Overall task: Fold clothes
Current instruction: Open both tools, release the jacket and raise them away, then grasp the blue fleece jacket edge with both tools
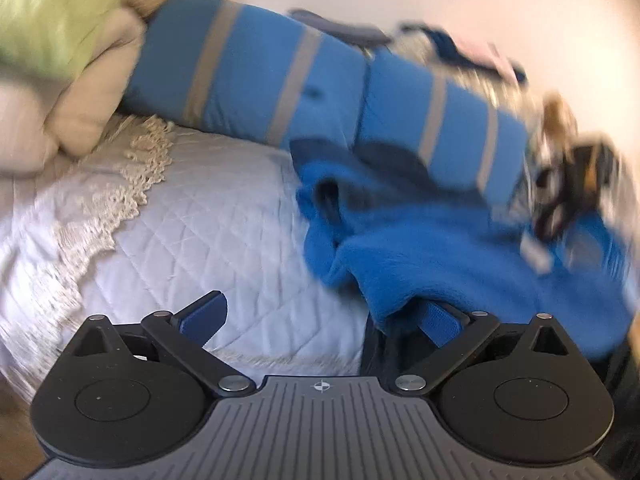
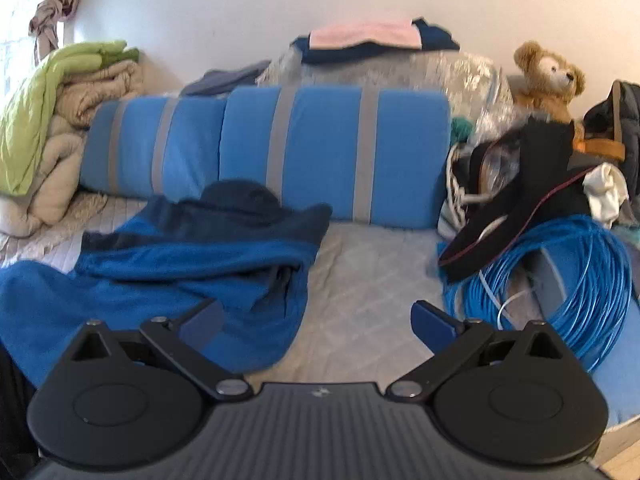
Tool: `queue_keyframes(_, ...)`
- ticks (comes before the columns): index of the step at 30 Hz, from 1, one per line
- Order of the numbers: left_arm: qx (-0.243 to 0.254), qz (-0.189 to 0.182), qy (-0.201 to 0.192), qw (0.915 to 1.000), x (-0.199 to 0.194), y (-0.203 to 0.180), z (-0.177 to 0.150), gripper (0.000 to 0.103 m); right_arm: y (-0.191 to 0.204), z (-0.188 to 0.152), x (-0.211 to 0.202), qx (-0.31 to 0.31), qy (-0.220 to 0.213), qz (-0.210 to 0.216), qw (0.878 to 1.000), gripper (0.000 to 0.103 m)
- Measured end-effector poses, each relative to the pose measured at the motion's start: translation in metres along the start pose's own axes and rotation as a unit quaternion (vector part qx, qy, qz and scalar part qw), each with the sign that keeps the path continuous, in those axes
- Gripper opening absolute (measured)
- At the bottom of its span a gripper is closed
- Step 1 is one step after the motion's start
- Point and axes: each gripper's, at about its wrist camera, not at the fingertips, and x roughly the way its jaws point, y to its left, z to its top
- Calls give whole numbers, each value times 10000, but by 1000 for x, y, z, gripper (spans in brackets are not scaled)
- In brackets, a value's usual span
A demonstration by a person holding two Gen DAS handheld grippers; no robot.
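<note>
Both wrist views look low across the bed (image 2: 372, 280) toward the wall. The left view sits tilted and close; both share the blue striped cushions (image 1: 248, 76) and blue fleece (image 2: 192, 264).

Counts, approx where piles blur:

- 2 blue cushions w/ grey stripes: one (image 2: 336, 152), other (image 2: 156, 144), side by side along the wall.
- 1 blue fleece garment (image 2: 168, 280), crumpled on the bed.
- 1 teddy bear (image 2: 548, 76).
- 1 coil of blue cable (image 2: 592, 288).
- 1 green blanket (image 2: 36, 96) on 1 beige duvet (image 2: 80, 120).
- 1 pink towel (image 2: 366, 34) atop 1 navy folded item (image 2: 436, 40).
- 1 black garment (image 2: 528, 196).
- 1 dark bag (image 2: 620, 120), partly cut off.
- 1 knotted curtain (image 2: 50, 12).
- 2 grippers, one per view: left (image 1: 320, 320), right (image 2: 316, 320).
</note>
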Motion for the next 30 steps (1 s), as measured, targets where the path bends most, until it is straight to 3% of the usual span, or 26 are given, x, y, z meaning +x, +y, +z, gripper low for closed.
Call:
queue_keyframes(2,-291,-100,-175,9994,1,3,4,103,0,-7,2,-17,109,4,9999,103)
queue_keyframes(6,-416,-402,-354,9977,0,-2,9,103,2,-28,1,-50,328,66,9994,103)
queue_keyframes(10,-124,-13,-358,9993,3,-14,12,103,7,-50,0,-126,544,148,9983,103)
queue_keyframes(15,-186,70,-329,9993,7,-13,14,103,19,-74,-7,-335,687,661,9949,103)
queue_keyframes(21,-284,125,-310,9990,10,-9,17,103,40,-96,-2,-527,707,606,9943,103)
queue_keyframes(30,-322,251,-355,9985,10,-12,16,103,54,-92,4,7,-400,9,9992,103)
